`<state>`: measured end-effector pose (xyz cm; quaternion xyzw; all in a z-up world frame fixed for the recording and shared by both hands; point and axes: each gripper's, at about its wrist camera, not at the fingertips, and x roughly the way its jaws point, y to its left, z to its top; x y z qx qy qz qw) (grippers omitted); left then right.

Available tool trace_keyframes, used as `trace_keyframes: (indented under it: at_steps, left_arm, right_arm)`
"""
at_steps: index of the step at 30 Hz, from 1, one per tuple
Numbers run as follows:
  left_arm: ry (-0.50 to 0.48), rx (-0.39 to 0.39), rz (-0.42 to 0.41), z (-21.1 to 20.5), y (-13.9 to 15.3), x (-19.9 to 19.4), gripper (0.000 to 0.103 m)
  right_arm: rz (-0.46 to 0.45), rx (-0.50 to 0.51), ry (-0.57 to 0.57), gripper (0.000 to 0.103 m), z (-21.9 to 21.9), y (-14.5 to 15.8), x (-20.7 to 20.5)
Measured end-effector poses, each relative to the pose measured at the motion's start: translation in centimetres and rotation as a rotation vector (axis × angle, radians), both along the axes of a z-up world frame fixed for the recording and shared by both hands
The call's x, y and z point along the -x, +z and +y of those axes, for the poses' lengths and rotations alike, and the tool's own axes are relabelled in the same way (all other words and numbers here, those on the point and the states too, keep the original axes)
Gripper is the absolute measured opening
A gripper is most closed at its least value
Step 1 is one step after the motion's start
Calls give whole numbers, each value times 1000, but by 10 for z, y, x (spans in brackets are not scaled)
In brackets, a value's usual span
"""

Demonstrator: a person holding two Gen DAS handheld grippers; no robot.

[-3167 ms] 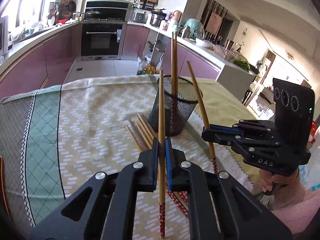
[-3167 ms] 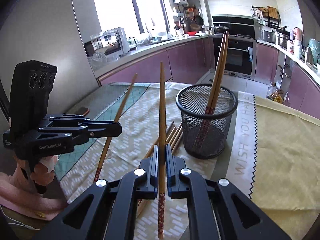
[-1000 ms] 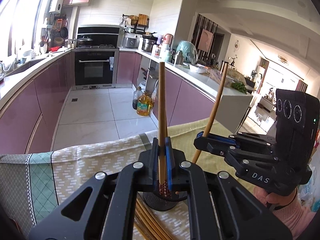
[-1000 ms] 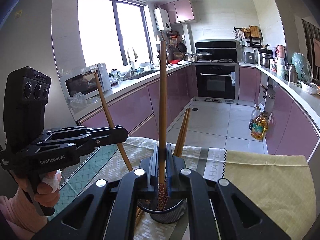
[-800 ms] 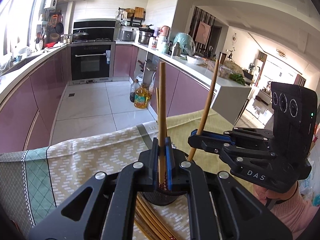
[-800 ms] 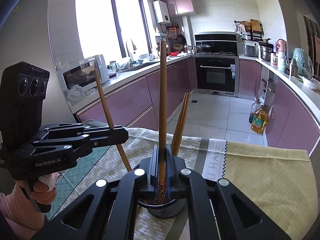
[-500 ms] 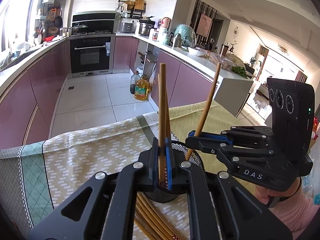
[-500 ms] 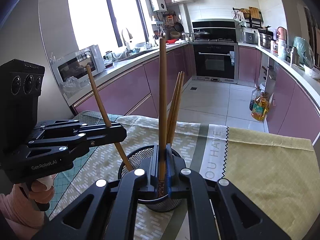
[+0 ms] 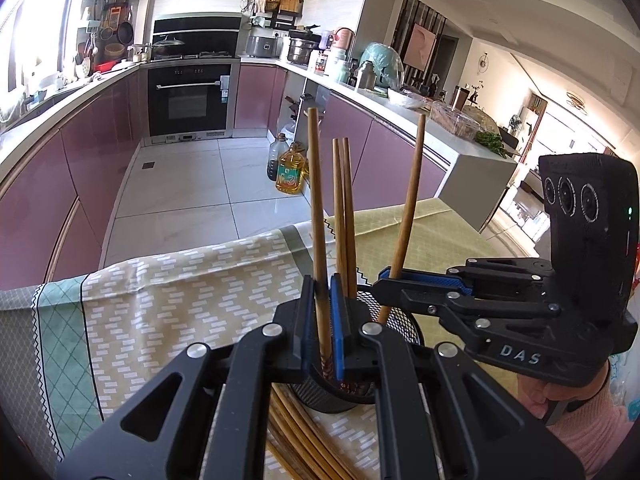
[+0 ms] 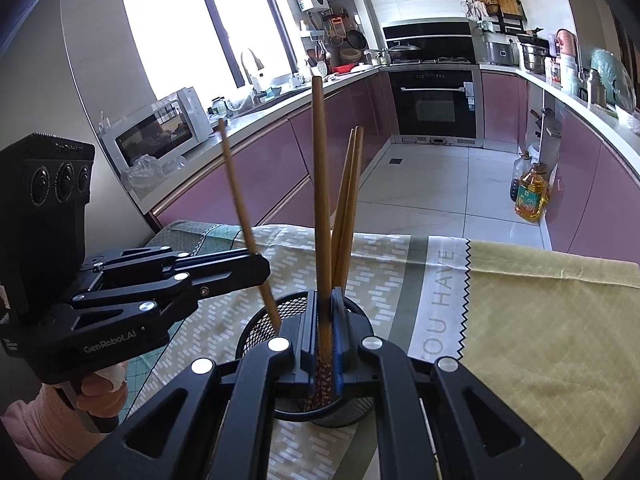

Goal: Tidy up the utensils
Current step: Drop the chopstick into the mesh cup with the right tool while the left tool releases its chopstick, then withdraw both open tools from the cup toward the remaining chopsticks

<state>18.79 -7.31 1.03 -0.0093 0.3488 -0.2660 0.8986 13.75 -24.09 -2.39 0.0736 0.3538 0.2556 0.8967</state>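
Note:
A black mesh cup (image 9: 314, 390) (image 10: 260, 322) stands on the tablecloth with two wooden chopsticks (image 9: 343, 208) (image 10: 347, 208) upright in it. My left gripper (image 9: 322, 304) (image 10: 262, 270) is shut on one chopstick (image 9: 316, 208) (image 10: 238, 196), held steeply over the cup. Its patterned lower end dips inside the cup's rim. My right gripper (image 10: 324, 308) (image 9: 382, 276) is shut on another chopstick (image 10: 322, 200) (image 9: 408, 200), whose lower end also reaches into the cup. The two grippers sit close together on either side of the cup's mouth.
Several loose chopsticks (image 9: 298, 440) lie on the patterned tablecloth (image 9: 180, 304) in front of the cup. The table's far edge (image 10: 520, 250) drops to the kitchen floor, where oil bottles (image 10: 530, 192) stand. A person's hands in pink sleeves (image 9: 580, 428) (image 10: 52, 424) hold the grippers.
Both grippers have sunk toward the cup with their chopsticks. The chopsticks' lower ends, which hung above the rim, now sit inside the cup's mouth. The right one leans less.

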Motion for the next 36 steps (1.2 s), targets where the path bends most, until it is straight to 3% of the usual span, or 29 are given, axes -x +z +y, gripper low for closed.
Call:
trace_keyframes:
  at_steps: [12,14,20,30,36]
  left_arm:
    - [18,4,-15,5,-5,10,11]
    - [25,11,-31,8,-4,15,13]
    - [49,23,-52,20,-2,28,21]
    - [113,-19,-92,46,-8,63,45]
    - [129,-78,-48,52,-37,82,49]
  right_arm:
    - [25,0,-38,9,-2,-8,-7]
    - [15,0,-46,20,-3,-7,-5]
    - [-19,-10,-67,25,-8,-2,4]
    - [-169,-1,1,43,-6,16,67]
    - [-142,38,76,44,12,-5,98]
